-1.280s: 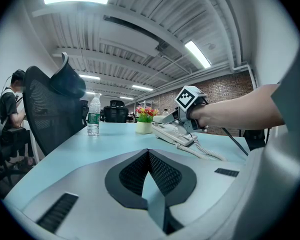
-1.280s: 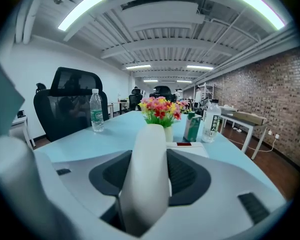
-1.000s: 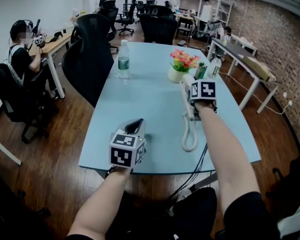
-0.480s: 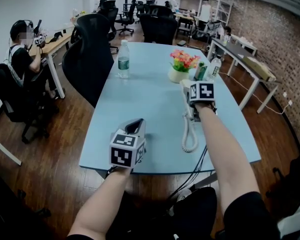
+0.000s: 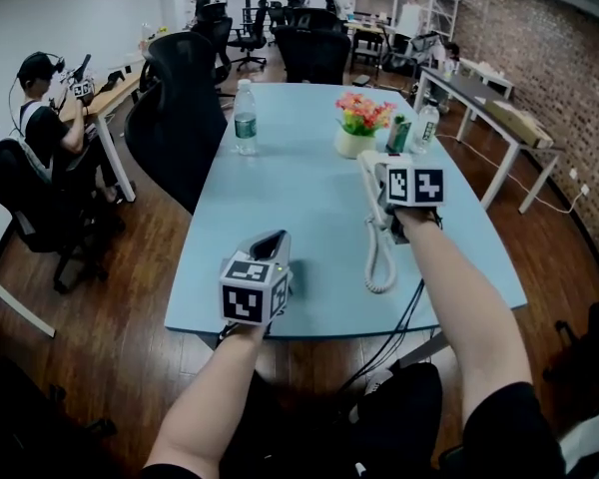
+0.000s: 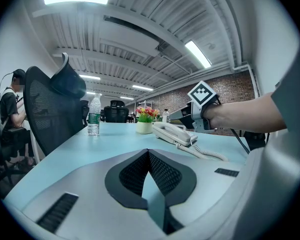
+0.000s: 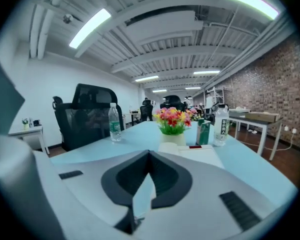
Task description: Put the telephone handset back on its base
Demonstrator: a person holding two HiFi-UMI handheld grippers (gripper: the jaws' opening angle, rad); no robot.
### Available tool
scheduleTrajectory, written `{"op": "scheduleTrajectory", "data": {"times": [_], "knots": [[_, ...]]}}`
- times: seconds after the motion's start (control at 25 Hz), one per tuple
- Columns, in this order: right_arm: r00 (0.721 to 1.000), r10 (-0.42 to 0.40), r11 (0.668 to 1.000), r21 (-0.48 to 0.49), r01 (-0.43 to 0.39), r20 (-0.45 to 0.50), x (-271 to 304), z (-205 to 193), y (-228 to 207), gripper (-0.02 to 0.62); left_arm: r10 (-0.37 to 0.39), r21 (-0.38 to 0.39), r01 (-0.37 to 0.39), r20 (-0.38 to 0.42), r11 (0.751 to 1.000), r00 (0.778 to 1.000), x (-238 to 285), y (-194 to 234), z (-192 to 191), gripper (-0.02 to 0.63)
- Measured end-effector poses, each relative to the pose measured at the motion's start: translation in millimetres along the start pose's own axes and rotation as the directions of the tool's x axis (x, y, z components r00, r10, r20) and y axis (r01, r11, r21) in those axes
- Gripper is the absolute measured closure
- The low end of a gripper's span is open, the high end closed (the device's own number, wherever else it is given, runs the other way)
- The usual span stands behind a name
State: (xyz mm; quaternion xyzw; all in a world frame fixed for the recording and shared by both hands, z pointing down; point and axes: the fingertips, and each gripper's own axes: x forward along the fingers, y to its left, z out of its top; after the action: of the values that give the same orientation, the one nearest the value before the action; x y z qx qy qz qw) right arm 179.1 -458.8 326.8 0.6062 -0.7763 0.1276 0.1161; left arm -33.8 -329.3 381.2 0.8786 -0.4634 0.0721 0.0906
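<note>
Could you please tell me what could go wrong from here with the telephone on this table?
1. The coiled cord lies loose between the telephone and the near edge of the table, close to the right gripper. It could snag and drag the phone.
2. The flower pot and a bottle stand just beyond the phone, so a push forward might tip them.

Grey left gripper, right gripper, black-and-white marker cubes, black textured jaws

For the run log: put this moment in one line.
handset on base | left gripper shut, empty | right gripper shut, empty
</note>
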Motion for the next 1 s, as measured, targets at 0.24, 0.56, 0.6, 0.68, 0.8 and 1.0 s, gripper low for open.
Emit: {"op": "scheduleTrajectory", "data": {"times": [0.24, 0.56, 0.6, 0.68, 0.8, 1.0], "knots": [[0.957, 0.244, 0.956, 0.126, -0.264, 0.155, -73.7, 6.0, 44.5, 0.578, 0.002, -0.003, -0.002, -0.008, 1.000, 1.000, 0.8, 1.1, -2.1, 0.607], [0.908, 0.352, 0.930, 0.025, -0.367, 0.228, -183.4, -35.1, 72.5, 0.578, 0.007, -0.005, -0.007, -0.015, 1.000, 1.000, -1.4, -0.4, -3.9, 0.607], [0.907, 0.352, 0.932, 0.008, -0.363, 0.232, -190.6, -42.4, 74.0, 0.578, -0.011, -0.004, 0.011, -0.027, 1.000, 1.000, -1.2, -5.4, -5.6, 0.607], [0.902, 0.355, 0.930, 0.003, -0.367, 0.246, -204.1, -56.1, 78.4, 0.579, -0.053, -0.002, 0.053, -0.055, 0.999, 0.997, -2.1, -19.7, -9.7, 0.607], [0.900, 0.361, 0.925, 0.027, -0.378, 0.243, -220.6, -77.9, 86.3, 0.580, -0.088, -0.002, 0.088, -0.077, 0.996, 0.993, -9.8, -42.4, -15.8, 0.607], [0.914, 0.360, 0.931, -0.001, -0.366, 0.187, -226.7, -106.5, 98.0, 0.580, -0.082, 0.061, 0.085, -0.059, 0.995, 0.995, -32.8, -76.4, -20.2, 0.607]]}}
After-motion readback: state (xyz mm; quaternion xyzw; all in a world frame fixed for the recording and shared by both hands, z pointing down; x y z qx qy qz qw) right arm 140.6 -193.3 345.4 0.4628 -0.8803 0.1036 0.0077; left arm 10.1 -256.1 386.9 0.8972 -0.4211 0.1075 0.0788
